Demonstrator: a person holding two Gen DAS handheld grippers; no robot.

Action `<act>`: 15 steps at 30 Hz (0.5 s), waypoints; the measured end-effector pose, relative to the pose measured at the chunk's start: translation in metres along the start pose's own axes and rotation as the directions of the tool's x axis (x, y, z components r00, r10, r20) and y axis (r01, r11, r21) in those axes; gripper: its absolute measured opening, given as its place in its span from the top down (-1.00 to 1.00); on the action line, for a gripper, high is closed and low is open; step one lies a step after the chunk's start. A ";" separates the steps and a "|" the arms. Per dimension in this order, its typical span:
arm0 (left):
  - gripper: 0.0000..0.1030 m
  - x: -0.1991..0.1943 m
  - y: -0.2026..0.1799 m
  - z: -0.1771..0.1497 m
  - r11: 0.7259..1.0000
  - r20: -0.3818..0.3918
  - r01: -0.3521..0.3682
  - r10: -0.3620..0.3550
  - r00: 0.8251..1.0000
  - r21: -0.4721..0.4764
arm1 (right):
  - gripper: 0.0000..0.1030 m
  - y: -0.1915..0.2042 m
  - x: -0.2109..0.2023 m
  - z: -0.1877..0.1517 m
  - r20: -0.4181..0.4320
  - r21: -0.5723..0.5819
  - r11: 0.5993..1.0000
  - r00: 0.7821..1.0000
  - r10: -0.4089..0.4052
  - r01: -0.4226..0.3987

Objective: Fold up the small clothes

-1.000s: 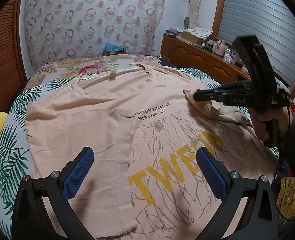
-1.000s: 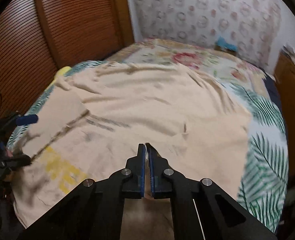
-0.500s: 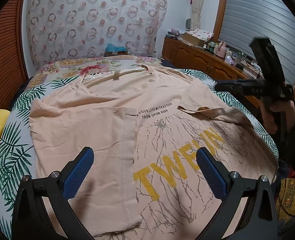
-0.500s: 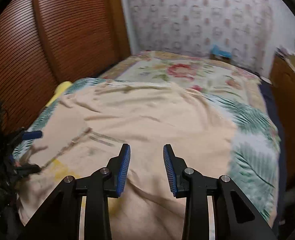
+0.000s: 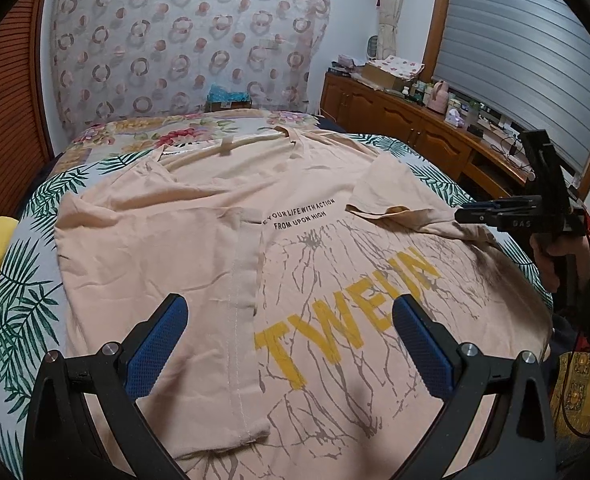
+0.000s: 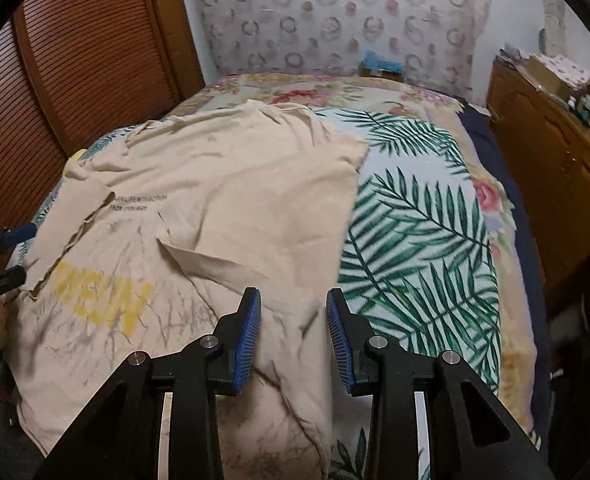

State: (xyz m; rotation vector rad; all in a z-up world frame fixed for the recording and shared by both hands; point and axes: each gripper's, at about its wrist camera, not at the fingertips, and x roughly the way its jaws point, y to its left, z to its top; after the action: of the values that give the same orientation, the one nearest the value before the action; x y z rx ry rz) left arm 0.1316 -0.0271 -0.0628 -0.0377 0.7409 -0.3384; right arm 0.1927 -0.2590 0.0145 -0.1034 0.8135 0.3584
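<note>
You are working a peach T-shirt [image 5: 303, 264] that is lying print-up across the bed [image 5: 27, 280], its hem reaching toward the near edge and its collar pointing at the headboard end. It is reading as thin, limp cotton: light, soft, prone to wrinkling and sliding on the bedspread, so you are best pinching it at hems, sleeve cuffs or a folded edge, not mid-panel. The left side panel is already lying folded inward, and the right sleeve [image 5: 395, 200] is lying folded over the chest. Your left gripper [image 5: 291, 340] is hovering above the lower print with its fingers spread wide, gripping nothing. Your right gripper [image 6: 293, 332] is holding its fingers partly apart, empty, poised over the shirt's right side edge near the hem; whether they are touching cloth cannot be told
</note>
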 end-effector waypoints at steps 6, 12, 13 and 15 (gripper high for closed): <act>-0.99 -0.004 -0.001 -0.004 1.000 0.001 -0.006 0.006 1.000 0.001 | 0.31 0.000 0.003 0.002 -0.004 0.003 1.000 1.000 0.009 -0.009; -0.99 -0.009 0.000 -0.006 1.000 0.007 -0.013 0.013 1.000 -0.005 | 0.86 0.011 -0.011 -0.005 0.034 -0.049 0.998 0.999 0.027 -0.025; -0.99 -0.010 0.000 -0.006 1.000 0.009 -0.015 0.015 1.000 -0.005 | 0.86 0.012 -0.015 -0.006 0.046 -0.049 0.998 0.998 0.031 -0.029; -0.99 -0.011 0.000 -0.006 1.000 0.011 -0.015 0.015 1.000 -0.004 | 0.86 0.013 -0.021 -0.009 0.063 -0.054 0.998 0.998 0.024 -0.020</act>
State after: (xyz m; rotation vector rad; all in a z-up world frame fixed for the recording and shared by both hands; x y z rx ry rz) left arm 0.1198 -0.0232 -0.0600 -0.0378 0.7307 -0.3219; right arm 0.1683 -0.2543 0.0244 -0.1319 0.7429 0.4022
